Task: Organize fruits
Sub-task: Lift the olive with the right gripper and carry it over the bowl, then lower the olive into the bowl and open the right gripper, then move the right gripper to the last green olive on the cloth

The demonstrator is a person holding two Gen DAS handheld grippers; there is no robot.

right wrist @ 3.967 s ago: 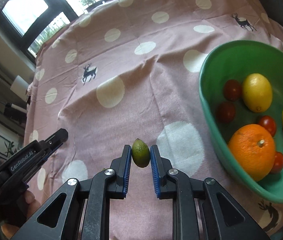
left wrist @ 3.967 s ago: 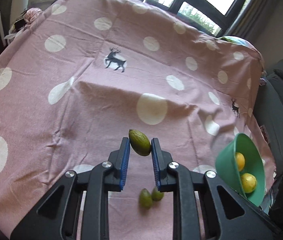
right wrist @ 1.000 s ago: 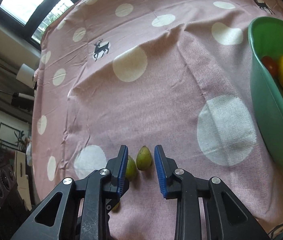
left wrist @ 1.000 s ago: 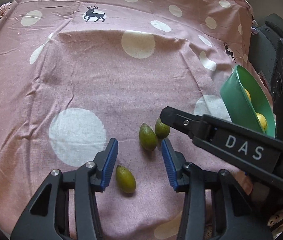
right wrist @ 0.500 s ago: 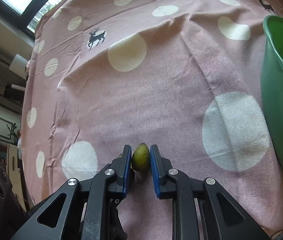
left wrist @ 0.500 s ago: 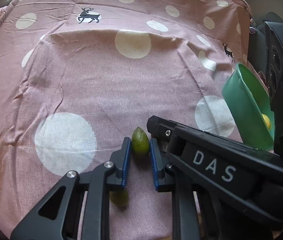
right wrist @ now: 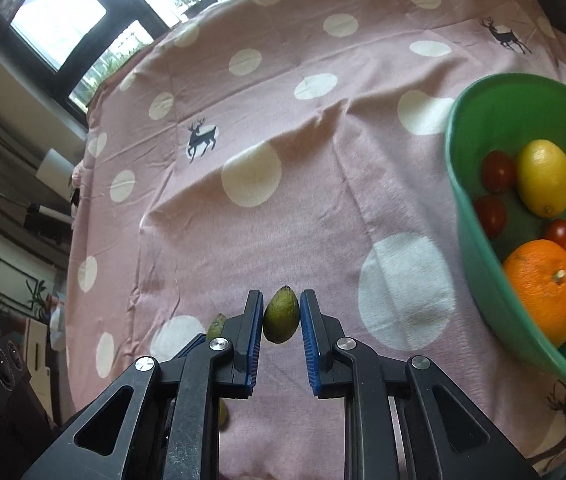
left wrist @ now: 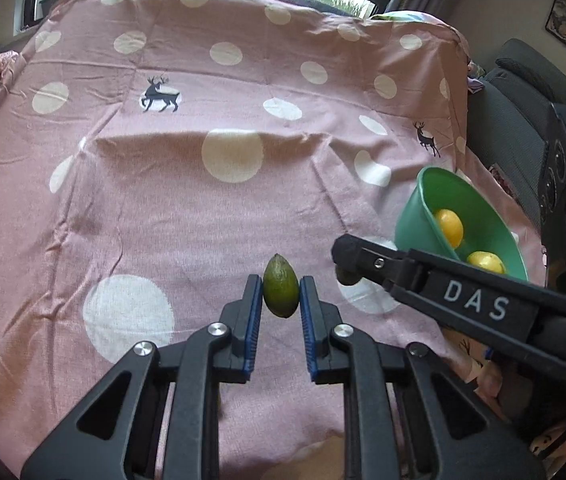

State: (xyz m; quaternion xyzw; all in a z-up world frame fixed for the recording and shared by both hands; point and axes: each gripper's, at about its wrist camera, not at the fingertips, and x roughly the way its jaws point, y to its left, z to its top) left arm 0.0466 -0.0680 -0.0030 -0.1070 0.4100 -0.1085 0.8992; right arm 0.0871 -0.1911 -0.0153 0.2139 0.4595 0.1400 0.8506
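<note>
Pink polka-dot tablecloth point(left wrist: 187, 220) spreads wide, round green plastic bowl point(right wrist: 479, 240) at its right edge. Left gripper point(left wrist: 281, 300) pinches one small green oval fruit point(left wrist: 280, 291) mid-body; right gripper point(right wrist: 281, 312) clamps another oval green fruit point(right wrist: 281, 314). Light, smooth, likely bruisable: squeeze gently.

Both grippers are clamped tight: left gripper point(left wrist: 281, 300) and right gripper point(right wrist: 281, 314) each pinch something between their blue-padded fingers point(left wrist: 253, 320), side by side, pointing forward.
</note>
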